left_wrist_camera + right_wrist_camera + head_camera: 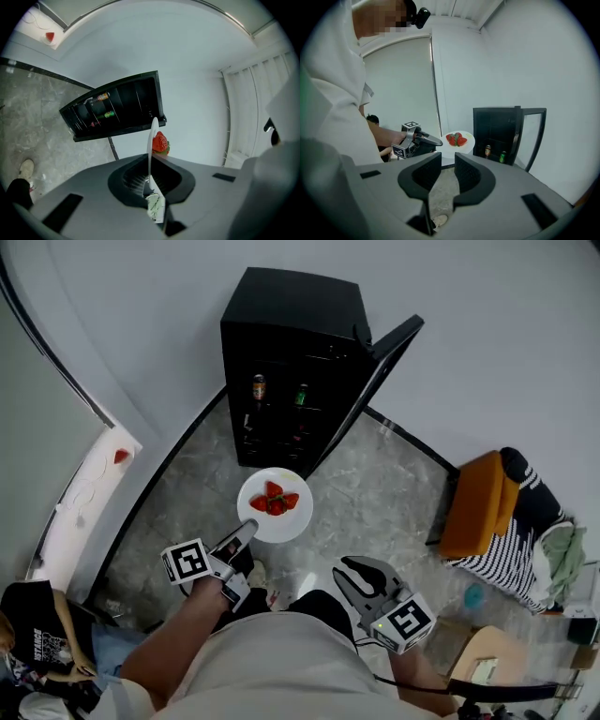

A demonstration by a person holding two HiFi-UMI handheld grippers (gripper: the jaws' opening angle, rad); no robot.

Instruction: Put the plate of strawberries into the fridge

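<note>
A white plate with several red strawberries hangs above the floor in front of the black fridge. The fridge door stands open. My left gripper is shut on the plate's near rim. In the left gripper view the plate shows edge-on between the jaws, with a strawberry beside it and the fridge beyond. My right gripper is lower right of the plate, open and holding nothing. The right gripper view shows its jaws apart, and the plate ahead near the fridge.
Bottles stand on the fridge shelves. An orange seat with a striped cloth sits to the right. A white ledge runs along the left wall. A seated person is at lower left.
</note>
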